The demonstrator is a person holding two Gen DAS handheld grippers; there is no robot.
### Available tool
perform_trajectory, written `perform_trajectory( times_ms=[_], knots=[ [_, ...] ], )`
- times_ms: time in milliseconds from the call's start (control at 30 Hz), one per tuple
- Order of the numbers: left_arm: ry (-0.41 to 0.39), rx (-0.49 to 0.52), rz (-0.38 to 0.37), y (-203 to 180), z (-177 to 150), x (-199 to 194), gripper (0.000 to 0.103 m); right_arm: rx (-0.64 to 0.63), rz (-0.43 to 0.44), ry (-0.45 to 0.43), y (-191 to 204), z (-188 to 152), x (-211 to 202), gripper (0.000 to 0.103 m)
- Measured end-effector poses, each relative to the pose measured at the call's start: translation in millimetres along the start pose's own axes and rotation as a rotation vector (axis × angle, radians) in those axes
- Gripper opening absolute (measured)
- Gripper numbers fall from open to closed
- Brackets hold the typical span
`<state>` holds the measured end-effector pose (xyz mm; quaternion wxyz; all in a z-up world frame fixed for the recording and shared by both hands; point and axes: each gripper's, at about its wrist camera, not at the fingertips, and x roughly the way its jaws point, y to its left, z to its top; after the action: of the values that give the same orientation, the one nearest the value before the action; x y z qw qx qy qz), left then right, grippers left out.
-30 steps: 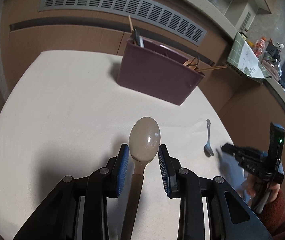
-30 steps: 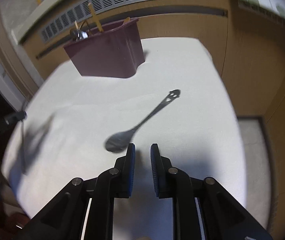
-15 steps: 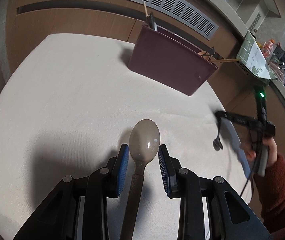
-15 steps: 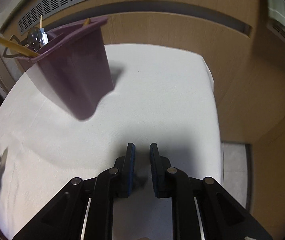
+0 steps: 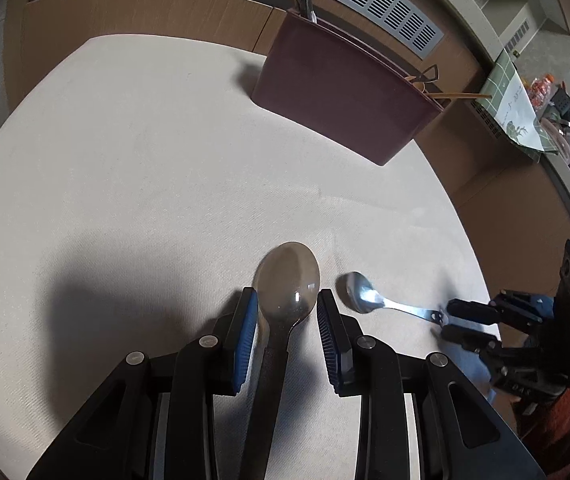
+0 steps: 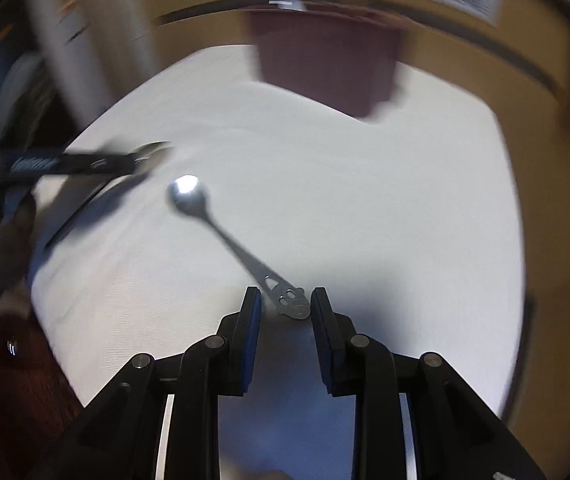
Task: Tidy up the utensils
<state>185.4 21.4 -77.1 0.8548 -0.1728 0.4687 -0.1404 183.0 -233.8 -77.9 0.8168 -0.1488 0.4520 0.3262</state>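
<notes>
Right wrist blurred | right gripper [image 6: 285, 308] jaws parted around metal spoon [image 6: 221, 228] handle | left gripper [image 5: 285, 312] grasps grey spoon [image 5: 285, 280]

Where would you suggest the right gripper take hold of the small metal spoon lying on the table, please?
Probably at the flat cut-out handle end of the small metal spoon, which already lies between the open fingers of the right gripper. The spoon lies flat on the table, bowl pointing away, so come from the handle side, low, closing across the thin stem.

Two spoons [image 5: 287, 276] [image 5: 359, 292], one holder [image 5: 341, 100].
</notes>
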Motion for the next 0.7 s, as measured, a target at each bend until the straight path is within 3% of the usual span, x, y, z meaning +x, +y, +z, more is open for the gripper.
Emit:
perform_trajectory(
  times_ms=[200,333,567,633,700],
  knots=[
    [-0.025,-0.022,0.02,11,1,-10,0.031,-0.288,0.034,0.004,37,29,26,0.023],
    [-0.031,-0.045,0.029,21,2,-14,0.031,-0.295,0.109,0.032,41,55,46,0.027],
    [-0.024,-0.053,0.022,23,1,-13,0.031,-0.302,0.161,0.072,56,79,64,0.046],
    [-0.024,-0.046,0.02,22,0,-12,0.031,-0.328,0.144,0.048,65,74,56,0.047],
    [-0.026,-0.038,0.021,20,0,-13,0.031,-0.334,0.132,0.027,69,74,57,0.04]
  ],
)
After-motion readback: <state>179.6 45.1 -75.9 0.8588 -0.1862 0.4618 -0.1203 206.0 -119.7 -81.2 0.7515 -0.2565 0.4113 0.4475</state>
